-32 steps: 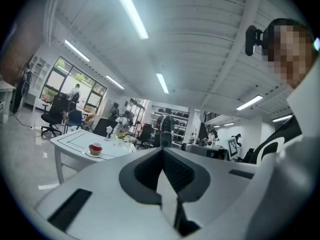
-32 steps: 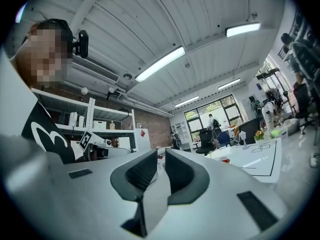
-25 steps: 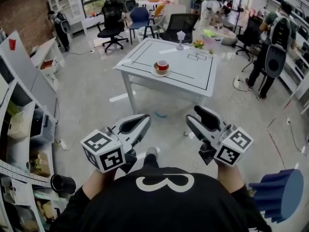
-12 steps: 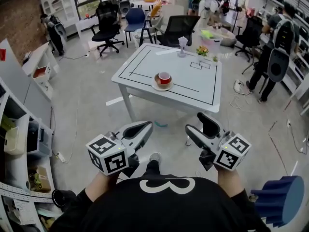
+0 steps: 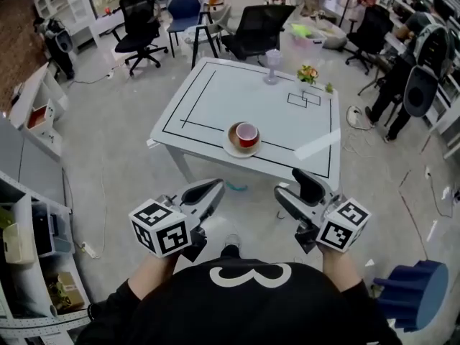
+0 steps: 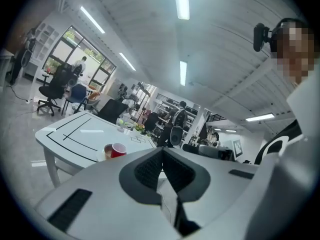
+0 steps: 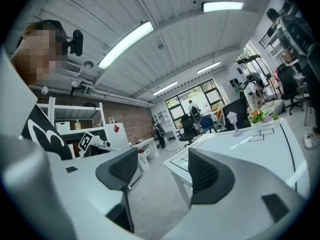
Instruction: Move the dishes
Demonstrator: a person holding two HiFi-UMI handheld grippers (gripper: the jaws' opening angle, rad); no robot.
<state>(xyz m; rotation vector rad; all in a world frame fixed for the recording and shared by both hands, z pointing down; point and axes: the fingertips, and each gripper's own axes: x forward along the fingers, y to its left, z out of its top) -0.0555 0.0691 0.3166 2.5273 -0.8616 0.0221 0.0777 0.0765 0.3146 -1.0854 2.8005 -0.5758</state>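
A red cup stands on a brown-rimmed saucer near the front edge of a white table marked with black lines. Both grippers hover over the floor short of that table, pointing at it. My left gripper is shut with its pads together and empty; in its own view the left gripper sits below and to the right of the cup. My right gripper is open; its jaws have just been opening and nothing lies between them. The right gripper faces the table's corner; the cup is hidden there.
A glass goblet and a small flower pot stand at the table's far side. Office chairs lie beyond it. People stand at the right, shelves at the left, and a blue ridged object at the lower right.
The table and cup have drawn nearer and lower in the head view as both grippers moved toward them. The right gripper's jaws stand wider apart than before.
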